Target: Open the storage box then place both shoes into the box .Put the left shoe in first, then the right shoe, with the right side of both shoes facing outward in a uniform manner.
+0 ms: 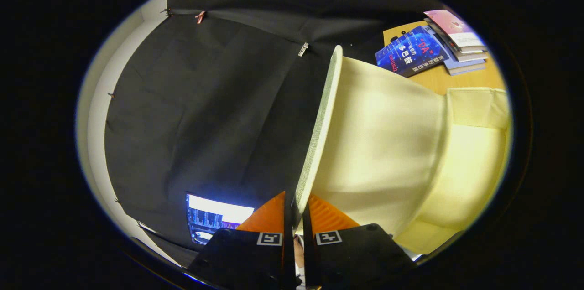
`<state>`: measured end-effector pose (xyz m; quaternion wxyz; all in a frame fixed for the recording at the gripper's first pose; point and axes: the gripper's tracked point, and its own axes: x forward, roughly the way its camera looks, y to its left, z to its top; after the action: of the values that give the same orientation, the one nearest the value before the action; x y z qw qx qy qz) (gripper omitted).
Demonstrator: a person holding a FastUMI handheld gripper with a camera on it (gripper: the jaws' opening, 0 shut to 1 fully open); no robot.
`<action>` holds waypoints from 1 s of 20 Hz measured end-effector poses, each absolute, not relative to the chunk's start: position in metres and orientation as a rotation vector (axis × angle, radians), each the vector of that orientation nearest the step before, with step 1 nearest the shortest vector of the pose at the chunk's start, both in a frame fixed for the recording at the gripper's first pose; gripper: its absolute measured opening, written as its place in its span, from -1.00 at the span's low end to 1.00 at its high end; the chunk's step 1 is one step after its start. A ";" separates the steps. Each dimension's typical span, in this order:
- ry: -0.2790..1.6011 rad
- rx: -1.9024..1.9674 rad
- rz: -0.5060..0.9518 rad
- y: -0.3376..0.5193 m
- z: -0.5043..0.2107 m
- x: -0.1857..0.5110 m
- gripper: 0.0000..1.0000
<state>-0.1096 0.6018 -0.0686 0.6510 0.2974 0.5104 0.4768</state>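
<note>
Gripper view: gripper (pixel 296 217) with fingers pressed close together, pinching the thin rim edge of the pale cream fabric storage box lid (pixel 319 135), one finger on each face of that flap. Lid raised, standing edge-on and tilted, running from between the fingertips up and away toward the black cloth booth wall (pixel 205 112). Woven, greyish texture visible along the lid's narrow edge. Beyond the lid on its right face, pale cream fabric storage box body (pixel 456 167) with a folded cream panel (pixel 479 107) at its far side; interior contents hidden, cannot tell whether anything lies inside. Shoes not discernible here. Past the box, light wooden tabletop (pixel 438 80) carrying a slanted stack of books (pixel 456 41), with a blue-covered book (pixel 410 50) lying beside the stack, both well apart from the fingers. Left of the lid: open room in front of the wall cloth, with a glowing screen (pixel 214 219) low down just beside the left finger. Small metal clips (pixel 303 49) pinning the cloth seams. White wall strip (pixel 98 112) at the cloth's outer border.
</note>
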 end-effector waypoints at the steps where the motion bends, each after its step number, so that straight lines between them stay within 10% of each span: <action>1: 1.159 0.616 1.079 0.610 -0.084 -0.105 -0.70; 7: 1.057 0.430 1.048 0.581 -0.108 -0.085 0.94; 20: 0.715 0.029 0.549 0.218 -0.118 -0.012 0.96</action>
<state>-0.0115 0.2175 -0.1177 0.9000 0.0139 0.3456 0.2651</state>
